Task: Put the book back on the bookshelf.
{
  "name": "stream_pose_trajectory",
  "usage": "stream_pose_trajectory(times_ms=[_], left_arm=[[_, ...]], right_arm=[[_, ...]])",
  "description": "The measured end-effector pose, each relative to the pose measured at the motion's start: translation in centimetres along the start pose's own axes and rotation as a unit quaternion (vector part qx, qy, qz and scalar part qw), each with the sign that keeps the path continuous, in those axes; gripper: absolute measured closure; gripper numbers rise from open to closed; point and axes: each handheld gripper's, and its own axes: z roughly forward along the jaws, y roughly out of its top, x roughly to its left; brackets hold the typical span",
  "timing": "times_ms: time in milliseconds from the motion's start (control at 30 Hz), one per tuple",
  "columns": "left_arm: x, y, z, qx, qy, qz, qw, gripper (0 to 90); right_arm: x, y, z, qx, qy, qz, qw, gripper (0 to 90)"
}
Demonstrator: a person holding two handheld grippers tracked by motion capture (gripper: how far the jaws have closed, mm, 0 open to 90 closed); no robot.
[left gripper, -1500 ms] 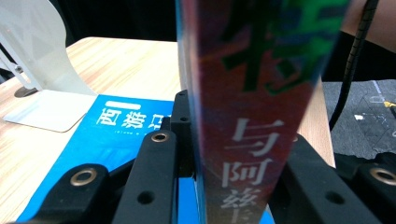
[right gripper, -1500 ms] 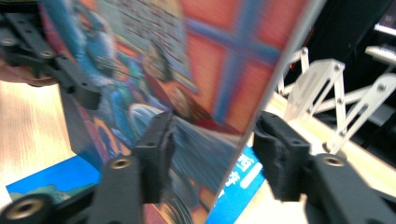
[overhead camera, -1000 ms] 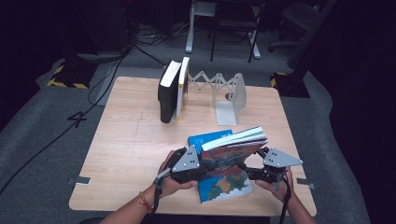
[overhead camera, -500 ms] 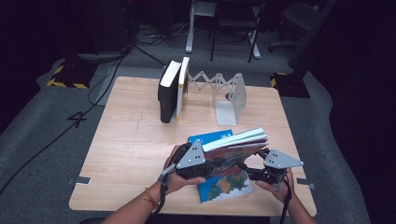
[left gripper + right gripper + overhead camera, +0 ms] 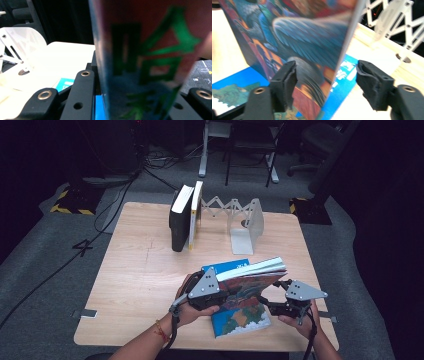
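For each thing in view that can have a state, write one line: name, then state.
Colourful book: lifted, tilted, between both grippers.
Blue book: flat on table.
Map book: flat on table.
Two books: upright in rack.
Rack: stretched out.
Left gripper: gripping colourful book.
Right gripper: open around its edge.

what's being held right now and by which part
The left gripper grips the colourful book at its left, spine-side end, raised above the blue book. The right gripper straddles its other end; right pad clear.
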Motion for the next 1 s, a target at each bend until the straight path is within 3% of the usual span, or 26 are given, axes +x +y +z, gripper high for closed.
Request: stream_pose_trajectory(times_ms=[167,433,633,867,933,1000], left_arm=[[0.2,0.0,0.2,0.001,0.034,0.005,0.9994,73.3],[1.6,0.6,0.8,0.001,0.054,0.015,0.9984,73.6],[2.9,1.2,1.0,0.004,0.076,0.019,0.9970,73.8],[5.2,1.1,0.4,0.007,0.115,0.010,0.9933,73.8],[6.6,0.8,-0.1,0.010,0.137,0.001,0.9905,73.8],[7.0,0.7,-0.3,0.008,0.144,-0.004,0.9896,73.8]], right_arm=[[-1.0,-1.2,-0.5,0.030,-0.011,0.010,0.9994,30.8],[-2.7,-3.4,-1.2,0.055,-0.032,0.048,0.9969,31.1],[-2.9,-3.7,-0.9,0.065,-0.033,0.047,0.9962,31.1],[-2.6,-3.8,-0.5,0.073,-0.031,0.041,0.9960,31.3],[-2.6,-3.8,-0.4,0.076,-0.031,0.038,0.9959,31.5],[-2.6,-3.8,-0.3,0.077,-0.029,0.038,0.9959,31.6]])
